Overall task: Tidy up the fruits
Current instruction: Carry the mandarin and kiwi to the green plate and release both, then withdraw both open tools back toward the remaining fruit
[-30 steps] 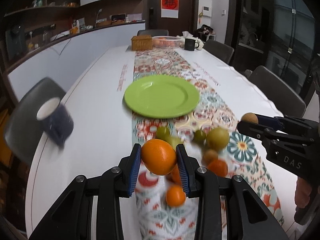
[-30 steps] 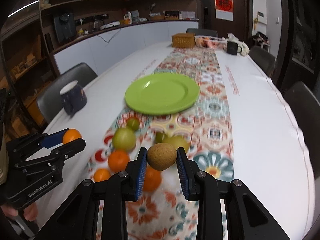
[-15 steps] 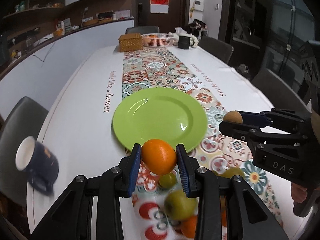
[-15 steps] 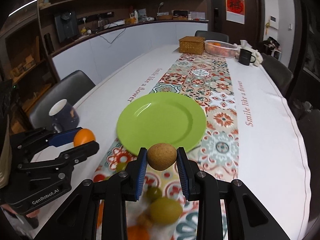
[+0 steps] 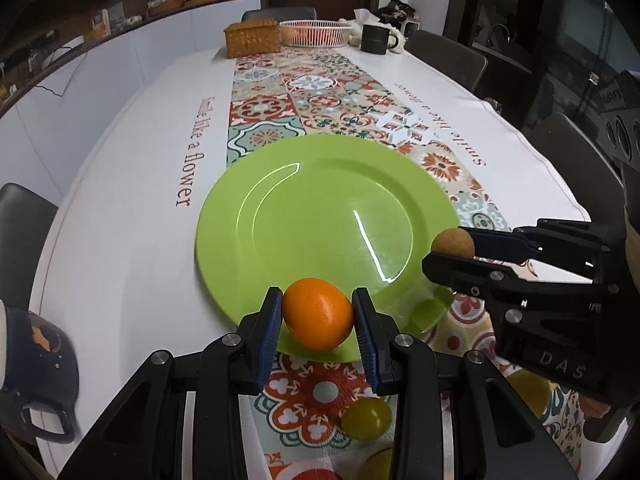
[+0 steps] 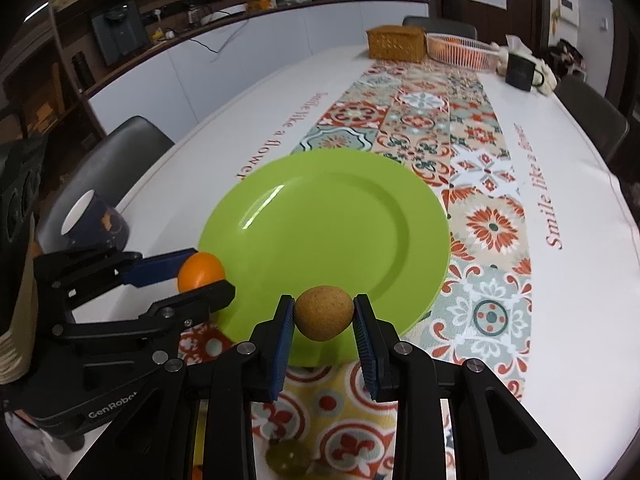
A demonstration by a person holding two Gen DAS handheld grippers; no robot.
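Note:
My left gripper (image 5: 318, 316) is shut on an orange (image 5: 318, 314) and hangs over the near rim of the green plate (image 5: 312, 216). My right gripper (image 6: 324, 318) is shut on a brown kiwi (image 6: 324, 313), also over the plate's (image 6: 328, 216) near rim. In the left wrist view the right gripper (image 5: 452, 246) shows at the plate's right edge with the kiwi (image 5: 453, 242). The left gripper (image 6: 202, 276) with the orange (image 6: 200, 271) shows at the plate's left edge in the right wrist view. The plate holds nothing.
A green fruit (image 5: 366, 418) and other fruit lie on the patterned runner (image 5: 320, 92) below the grippers. A dark blue mug (image 6: 96, 220) stands left of the plate. At the table's far end are a wicker box (image 5: 252, 36), a white basket (image 5: 314, 33) and a black mug (image 5: 374, 39). Chairs ring the table.
Both grippers have moved forward and down from above the loose fruit to the plate's near rim, each still holding its fruit. The plate now looks much larger.

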